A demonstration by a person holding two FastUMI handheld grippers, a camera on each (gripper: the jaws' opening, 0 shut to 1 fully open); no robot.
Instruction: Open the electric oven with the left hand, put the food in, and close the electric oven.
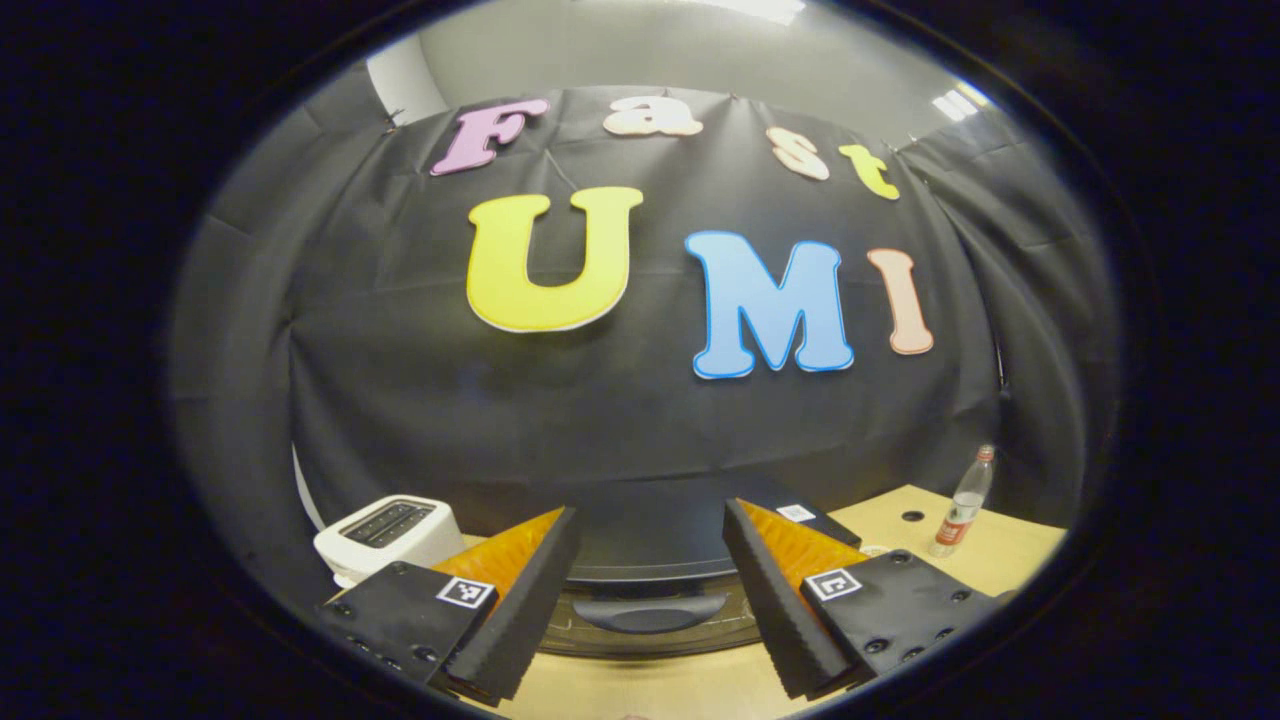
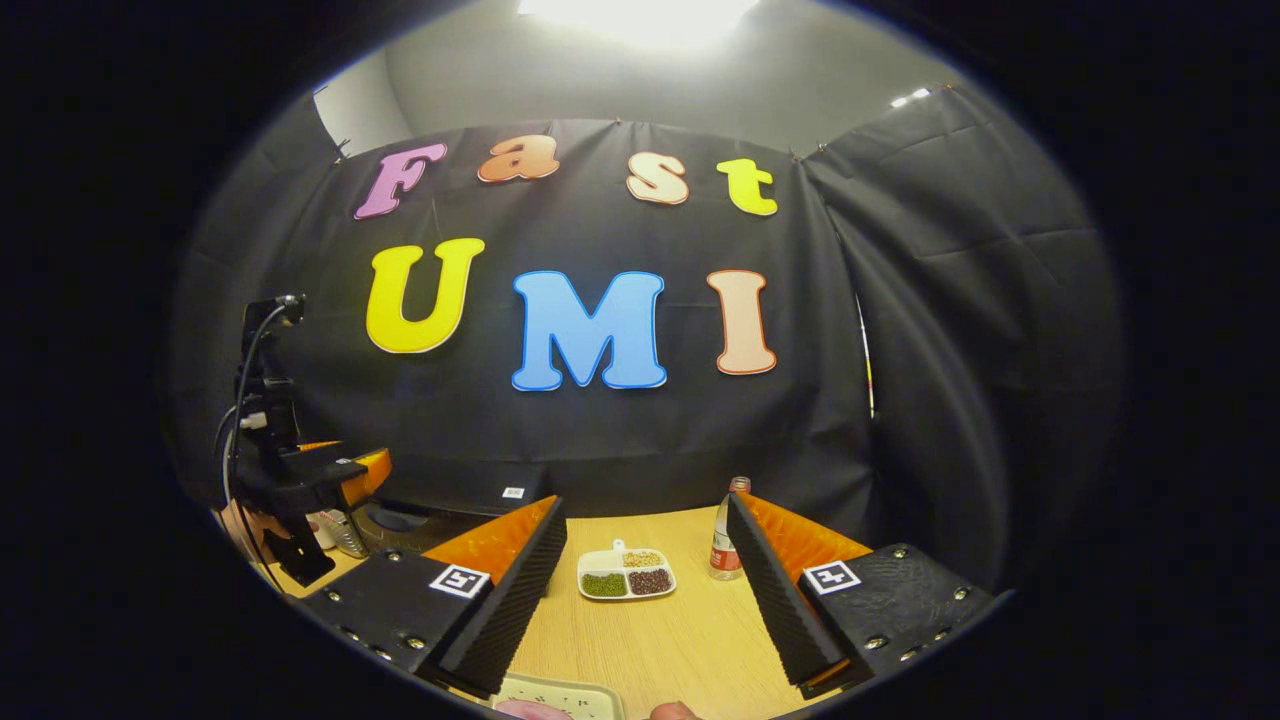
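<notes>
The electric oven (image 1: pixel 640 555) is a dark box straight ahead of my left gripper (image 1: pixel 650 508), with its curved door handle (image 1: pixel 650 612) low between the fingers and the door looking shut. My left gripper is open, holds nothing, and hovers above and just in front of the oven. From the right gripper view the oven (image 2: pixel 450 505) stands at the back left, with the left gripper (image 2: pixel 335 465) over it in a hand. My right gripper (image 2: pixel 647 500) is open and empty above the table. A pale tray (image 2: pixel 560 697) lies at the bottom edge below it; its contents are cut off.
A white toaster (image 1: pixel 390 530) stands left of the oven. A clear bottle (image 1: pixel 965 505) (image 2: pixel 727 535) stands on the wooden table (image 2: pixel 660 630) to the right. A white divided dish (image 2: pixel 627 573) of beans sits mid-table. Black cloth walls close the back and right.
</notes>
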